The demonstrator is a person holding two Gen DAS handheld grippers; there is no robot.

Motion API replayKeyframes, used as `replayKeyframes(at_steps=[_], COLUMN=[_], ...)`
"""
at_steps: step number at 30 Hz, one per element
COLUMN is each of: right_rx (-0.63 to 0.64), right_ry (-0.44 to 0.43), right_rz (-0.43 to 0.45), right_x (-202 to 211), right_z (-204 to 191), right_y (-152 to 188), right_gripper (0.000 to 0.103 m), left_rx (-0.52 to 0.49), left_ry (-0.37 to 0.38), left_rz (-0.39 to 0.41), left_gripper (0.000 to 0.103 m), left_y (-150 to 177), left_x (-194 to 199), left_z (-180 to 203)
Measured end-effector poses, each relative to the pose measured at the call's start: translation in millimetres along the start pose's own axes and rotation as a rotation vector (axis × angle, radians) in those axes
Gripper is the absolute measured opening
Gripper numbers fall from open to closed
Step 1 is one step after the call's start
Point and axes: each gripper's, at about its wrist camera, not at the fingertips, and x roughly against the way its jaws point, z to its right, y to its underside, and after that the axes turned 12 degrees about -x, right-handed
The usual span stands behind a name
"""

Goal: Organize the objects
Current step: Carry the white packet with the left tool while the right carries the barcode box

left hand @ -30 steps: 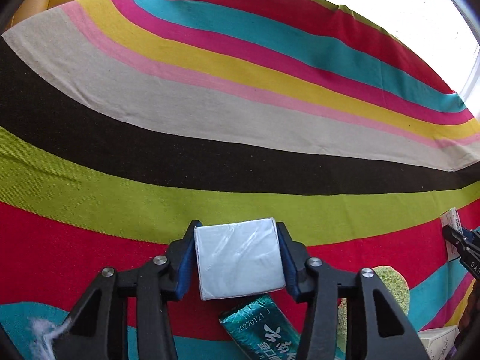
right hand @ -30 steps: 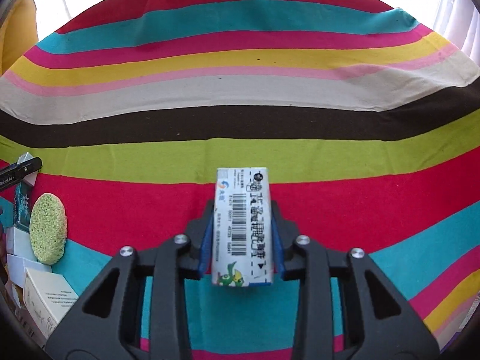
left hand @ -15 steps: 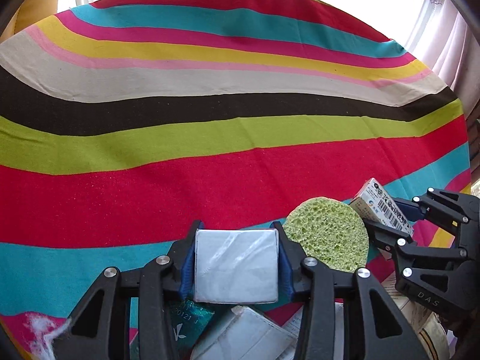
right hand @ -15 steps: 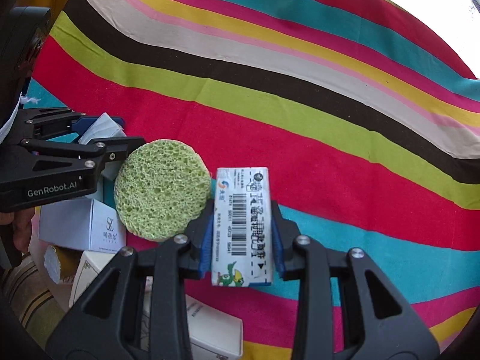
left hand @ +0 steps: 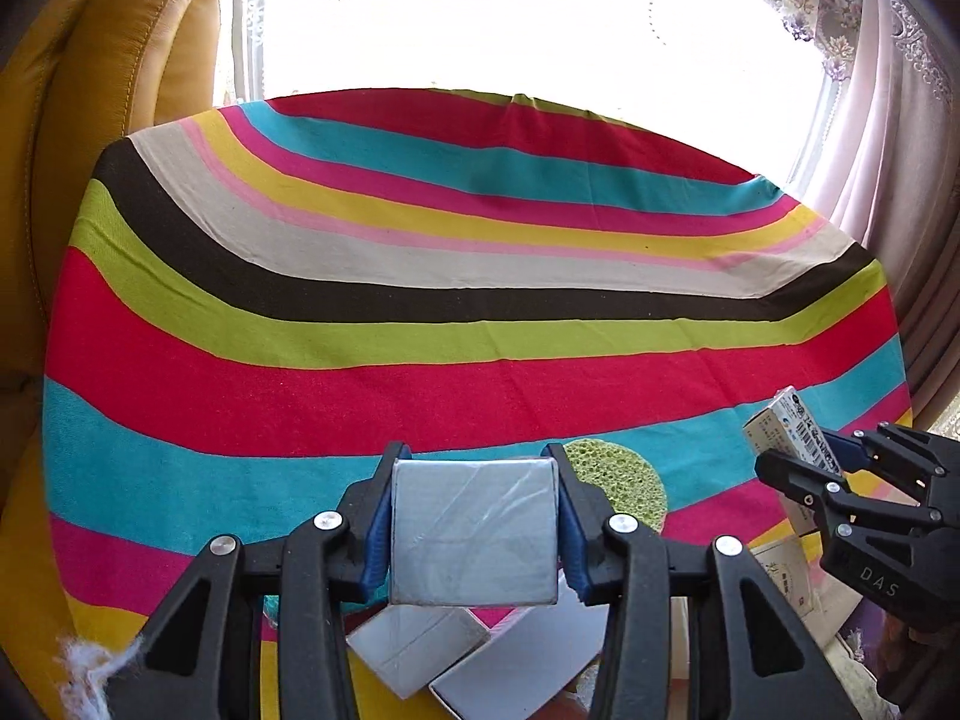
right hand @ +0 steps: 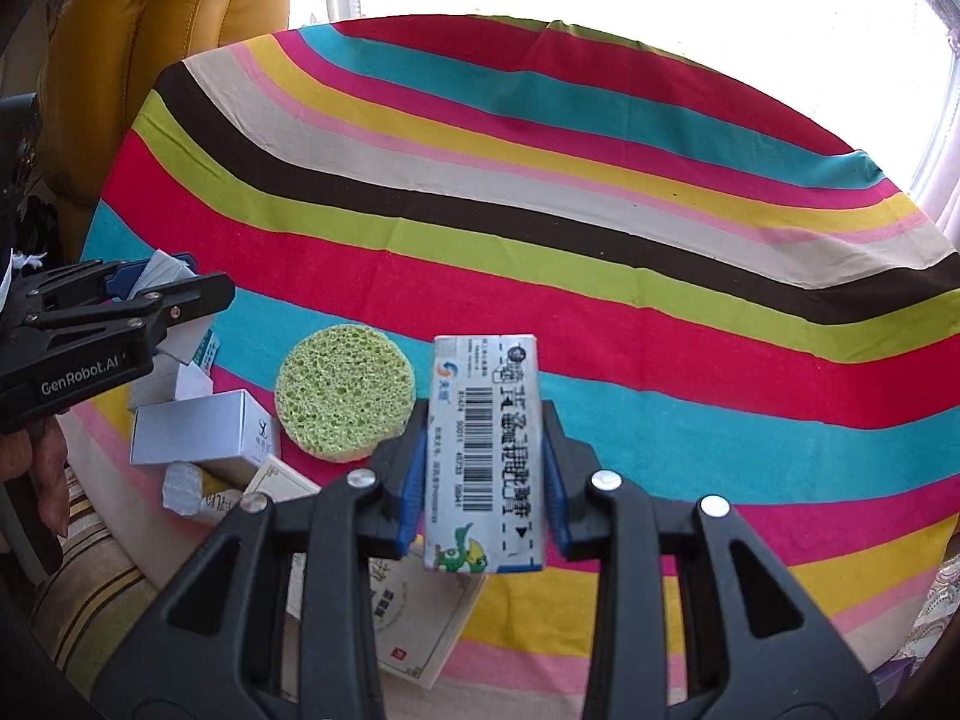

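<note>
Many-coloured striped tablecloth (left hand: 420,372), yellow armchair (left hand: 108,90), bright window (left hand: 510,18)

Striped cloth (right hand: 600,276) woven, matt. Round sponge (right hand: 345,391) porous, rough. Silver box (left hand: 472,531) glossy film-wrapped. Barcode carton (right hand: 486,450) smooth printed card.

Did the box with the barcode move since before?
Yes. The barcode box, clamped in the right gripper, has pulled back from the red stripe toward the near edge, beside the sponge.
</note>
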Motion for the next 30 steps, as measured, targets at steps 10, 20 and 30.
replayKeyframes(at_steps=[10,20,30], right_rx=[-0.106,-0.223,-0.291], right_ry=[0.037,0.135,0.3], right_rz=[0.07,0.04,0.013], right_x=[58,101,133], right_z=[12,51,98], right_y=[26,86,128], right_gripper=[0.037,0.037,0.037], left_rx=[0.04,-0.042,-0.164], left_ry=[0.124,0.285,0.455], left_rz=[0.062,0.019,-0.018], left_gripper=[0.046,0.046,0.046], left_y=[30,55,62], left_x=[50,62,70], left_z=[46,121,191])
